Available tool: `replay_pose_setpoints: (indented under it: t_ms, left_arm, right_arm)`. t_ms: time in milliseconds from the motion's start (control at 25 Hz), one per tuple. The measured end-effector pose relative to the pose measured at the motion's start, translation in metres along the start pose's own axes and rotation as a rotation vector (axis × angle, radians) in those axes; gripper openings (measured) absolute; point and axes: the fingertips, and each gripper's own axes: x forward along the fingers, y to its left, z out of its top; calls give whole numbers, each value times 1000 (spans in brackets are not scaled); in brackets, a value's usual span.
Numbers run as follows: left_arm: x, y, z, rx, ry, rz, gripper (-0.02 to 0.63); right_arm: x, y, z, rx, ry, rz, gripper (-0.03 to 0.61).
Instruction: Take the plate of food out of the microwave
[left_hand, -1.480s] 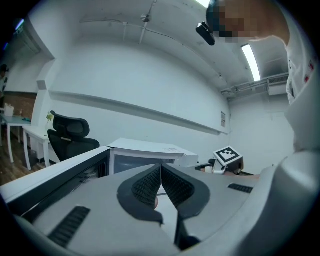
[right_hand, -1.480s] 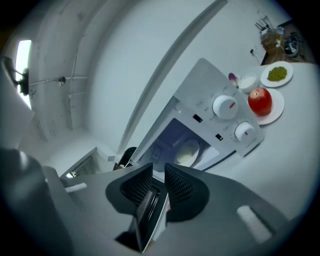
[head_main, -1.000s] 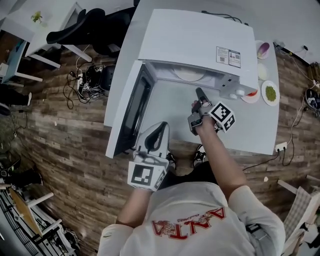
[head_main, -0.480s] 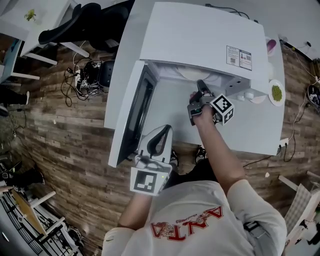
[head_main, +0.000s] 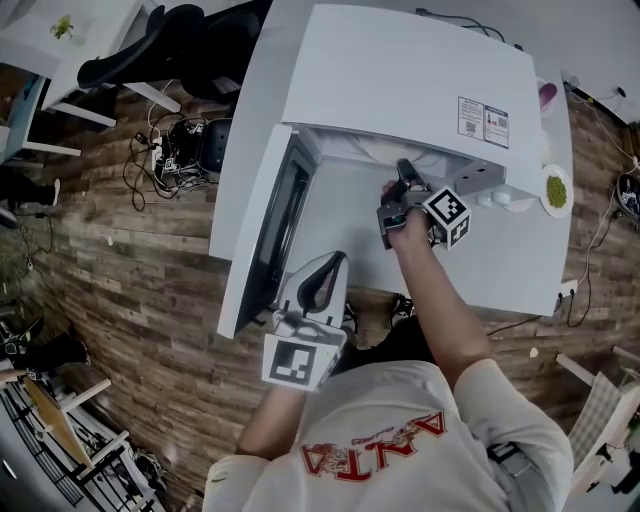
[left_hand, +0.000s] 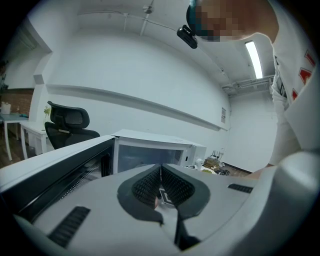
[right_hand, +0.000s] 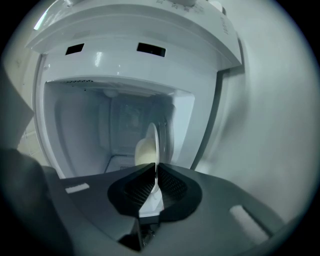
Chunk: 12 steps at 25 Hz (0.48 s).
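The white microwave stands on a white table with its door swung open to the left. Inside lies a white plate with pale food on it. My right gripper reaches into the opening. In the right gripper view the plate shows edge-on with the food on one side. Its rim sits between my right gripper's pads, and the jaws are closing onto it. My left gripper hangs shut and empty in front of the door's lower edge; its jaws meet.
Right of the microwave on the table are a dish of green food and a purple bowl. A power strip hangs at the table's front edge. A black office chair and cables lie on the wooden floor at left.
My right gripper has moved forward into the microwave's opening, up to the plate. The left gripper has hardly moved.
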Motion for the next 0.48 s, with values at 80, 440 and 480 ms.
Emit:
replay_pose_setpoints:
  t_ms: [80,440,480]
  left_arm:
    - [1,0,1,-9,-2,2,12]
    - [2,-5,1,-7,-3,-2,12]
    - [2,-5,1,-9,-3,-2,12]
  right_arm:
    - [0,0,1,-2,0,-4,15]
    - [-11,-3,1,5,13,-7,14]
    - [-13,-4,1,5,15,-8,14]
